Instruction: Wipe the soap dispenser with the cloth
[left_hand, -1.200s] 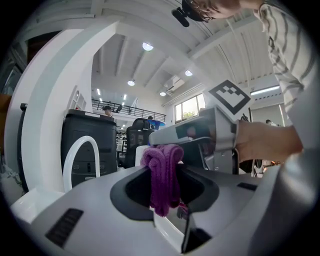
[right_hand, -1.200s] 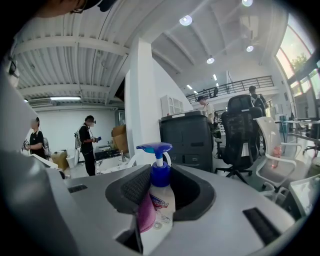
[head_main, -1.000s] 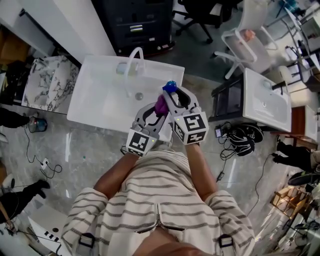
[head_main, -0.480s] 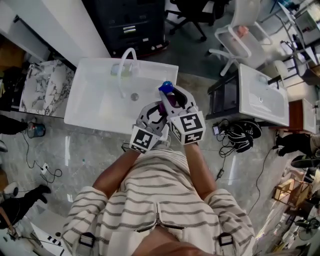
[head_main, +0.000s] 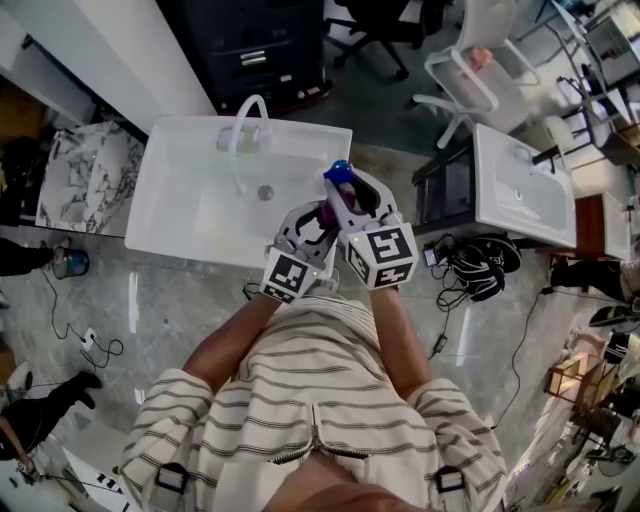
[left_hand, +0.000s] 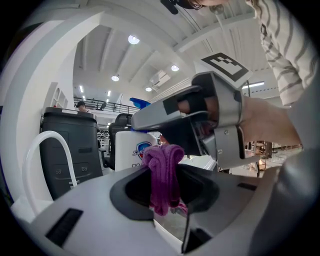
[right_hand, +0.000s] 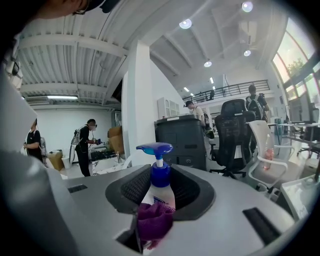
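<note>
Soap dispenser (right_hand: 159, 186): white bottle with a blue pump head, upright, held off any surface. In the head view it stood over the right front part of the sink.
Right gripper (head_main: 356, 190): jaws stood partly apart, one on each side of the bottle's body and closed against it. The pump head rose clear above them.
Cloth (left_hand: 162, 172): purple, bunched into a knotted wad. In the right gripper view it lay against the lower front of the bottle, covering part of the label.
Left gripper (head_main: 313, 224): jaws were drawn together on the cloth, with the wad standing up out of the gap and its tail hanging below. This gripper was just beside the right one, its tip turned in toward the bottle.
Marker cubes: one on each gripper, side by side, nearest the person's chest.
Sink (head_main: 170, 215): white rectangular basin beneath both grippers, with a drain in the floor of the bowl.
Faucet (head_main: 240, 140): white arched spout at the sink's far edge, well apart from the grippers.
Person: striped shirt (head_main: 330, 400), both forearms extended toward the sink.
</note>
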